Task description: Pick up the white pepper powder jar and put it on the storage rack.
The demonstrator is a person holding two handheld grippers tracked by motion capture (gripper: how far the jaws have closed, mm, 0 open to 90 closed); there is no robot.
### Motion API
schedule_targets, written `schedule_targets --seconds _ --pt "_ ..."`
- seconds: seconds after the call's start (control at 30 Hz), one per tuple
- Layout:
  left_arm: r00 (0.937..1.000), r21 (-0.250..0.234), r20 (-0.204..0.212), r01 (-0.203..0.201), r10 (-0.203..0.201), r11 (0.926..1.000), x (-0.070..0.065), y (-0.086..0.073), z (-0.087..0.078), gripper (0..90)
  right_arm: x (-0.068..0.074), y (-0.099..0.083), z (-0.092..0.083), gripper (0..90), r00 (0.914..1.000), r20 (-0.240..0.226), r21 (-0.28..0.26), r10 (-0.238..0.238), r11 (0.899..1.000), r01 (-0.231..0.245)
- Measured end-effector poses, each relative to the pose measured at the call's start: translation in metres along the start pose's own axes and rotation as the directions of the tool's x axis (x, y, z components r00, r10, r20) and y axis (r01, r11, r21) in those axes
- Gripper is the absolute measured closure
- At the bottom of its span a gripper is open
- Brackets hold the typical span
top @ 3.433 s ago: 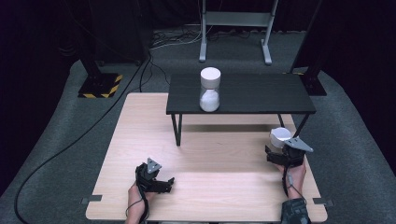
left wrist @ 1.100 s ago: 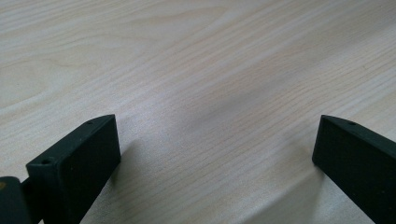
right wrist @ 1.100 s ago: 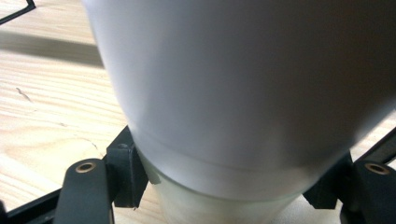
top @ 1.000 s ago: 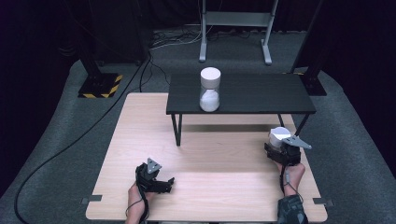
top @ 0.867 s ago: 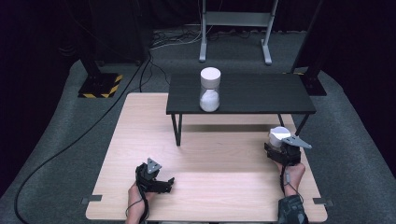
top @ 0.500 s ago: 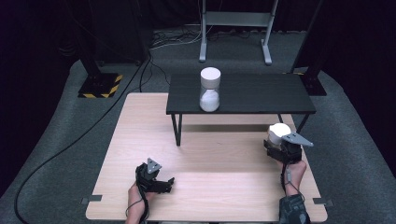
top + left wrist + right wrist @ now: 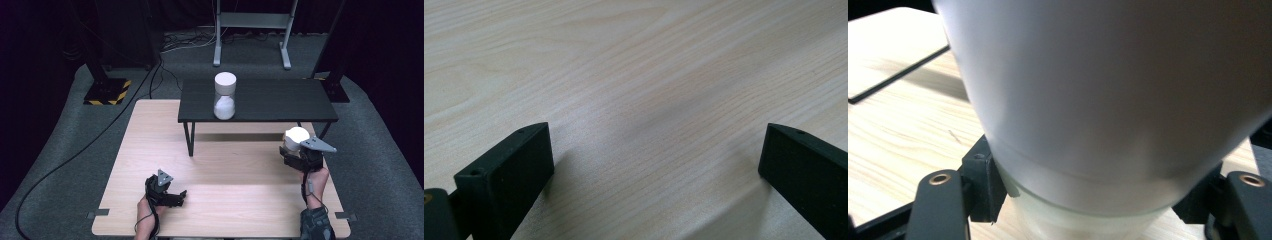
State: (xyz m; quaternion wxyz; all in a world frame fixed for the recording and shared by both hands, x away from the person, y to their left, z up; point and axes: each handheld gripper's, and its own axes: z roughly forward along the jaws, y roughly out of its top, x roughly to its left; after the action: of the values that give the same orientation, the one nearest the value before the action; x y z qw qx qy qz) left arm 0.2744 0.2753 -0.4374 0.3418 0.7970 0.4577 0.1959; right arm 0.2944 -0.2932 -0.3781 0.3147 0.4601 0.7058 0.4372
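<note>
My right gripper (image 7: 295,150) is shut on a white-capped jar (image 7: 296,136) and holds it lifted above the right side of the wooden table (image 7: 150,150), just in front of the low black table (image 7: 280,100). In the right gripper view the jar (image 7: 1108,100) looms close, with black jaws clamped on both sides of its narrower lower part. A second jar (image 7: 225,96) with a white lid and white powder inside stands on the black table. My left gripper (image 7: 177,197) rests on the wooden table near its front edge, and its jaws (image 7: 654,160) stand wide apart over bare wood.
The black table's legs (image 7: 191,140) stand on the wooden table. Cables (image 7: 100,140) trail over the grey floor at the left, and a metal stand (image 7: 250,30) is at the back. A yellow-black striped base (image 7: 107,92) sits at the back left.
My right gripper has risen with the white-capped jar, which now sits higher and nearer the black table's front edge. The left gripper has stayed still.
</note>
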Motion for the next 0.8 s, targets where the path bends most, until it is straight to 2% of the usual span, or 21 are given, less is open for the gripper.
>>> schedule_targets --seconds 0.8 --pt "1.0 -0.001 0.0 0.0 0.0 1.0 0.0 0.0 0.0 1.1 0.004 0.044 -0.014 30.0 0.9976 -0.068 0.022 -0.014 1.0 0.016"
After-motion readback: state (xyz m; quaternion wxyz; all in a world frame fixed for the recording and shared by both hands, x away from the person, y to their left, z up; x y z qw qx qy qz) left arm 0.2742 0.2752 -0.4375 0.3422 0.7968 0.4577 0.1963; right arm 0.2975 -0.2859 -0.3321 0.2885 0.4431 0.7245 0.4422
